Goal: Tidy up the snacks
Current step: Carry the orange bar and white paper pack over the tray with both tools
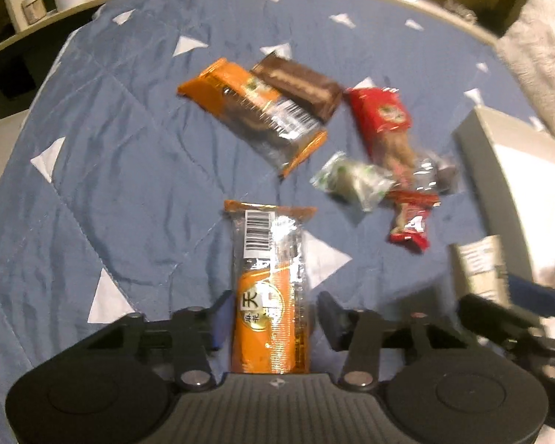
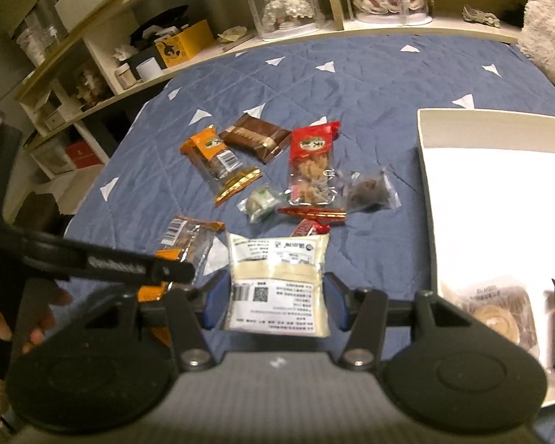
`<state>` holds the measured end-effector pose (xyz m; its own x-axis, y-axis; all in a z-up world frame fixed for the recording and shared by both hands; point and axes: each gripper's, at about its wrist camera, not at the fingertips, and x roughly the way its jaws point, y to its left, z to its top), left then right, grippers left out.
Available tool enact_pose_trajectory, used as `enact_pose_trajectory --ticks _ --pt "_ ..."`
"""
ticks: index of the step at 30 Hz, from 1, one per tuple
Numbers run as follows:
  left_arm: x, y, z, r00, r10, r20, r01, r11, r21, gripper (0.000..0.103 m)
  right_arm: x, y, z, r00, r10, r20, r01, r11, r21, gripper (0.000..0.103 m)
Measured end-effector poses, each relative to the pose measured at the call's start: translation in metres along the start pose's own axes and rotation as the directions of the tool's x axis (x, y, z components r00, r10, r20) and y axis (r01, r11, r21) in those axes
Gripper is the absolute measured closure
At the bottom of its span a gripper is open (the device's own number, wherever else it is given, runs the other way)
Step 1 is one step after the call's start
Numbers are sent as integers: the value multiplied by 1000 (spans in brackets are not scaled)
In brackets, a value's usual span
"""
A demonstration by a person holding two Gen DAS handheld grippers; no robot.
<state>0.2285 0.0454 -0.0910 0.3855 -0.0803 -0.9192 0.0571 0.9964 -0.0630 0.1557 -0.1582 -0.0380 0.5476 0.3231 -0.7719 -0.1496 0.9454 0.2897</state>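
A blue quilt (image 2: 351, 85) with white triangles spreads ahead of the fingers. Beyond its far edge stands a cream shelf (image 2: 211, 55): a yellow box (image 2: 183, 46) and a white cylinder (image 2: 148, 68) ahead-left, two dolls in clear cases (image 2: 285, 3) straight ahead. A fluffy white blanket (image 2: 551, 37) lies far right.

Blanket (image 2: 351, 85) blue, white triangles. Box (image 2: 499, 192) white. Held pack (image 1: 268, 296) orange and clear, black barcode. Other held pack (image 2: 277, 285) white and cream, tiny black print. Loose packs: orange (image 2: 218, 159), brown (image 2: 255, 137), red (image 2: 312, 155), green-white (image 2: 261, 203). Grippers black, blue pads (image 2: 212, 303)
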Motion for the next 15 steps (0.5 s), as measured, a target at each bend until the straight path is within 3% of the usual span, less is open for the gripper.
enact_pose_trajectory --ticks 5,15 --pt "-4 -1 2 999 7 45 -6 1000 -25 67 0 -3 0 1000 -20 2 20 1000 10 43" --pt "-44 -7 0 982 -72 173 95 987 -129 67 -15 -14 5 998 -44 54 43 999 27 43"
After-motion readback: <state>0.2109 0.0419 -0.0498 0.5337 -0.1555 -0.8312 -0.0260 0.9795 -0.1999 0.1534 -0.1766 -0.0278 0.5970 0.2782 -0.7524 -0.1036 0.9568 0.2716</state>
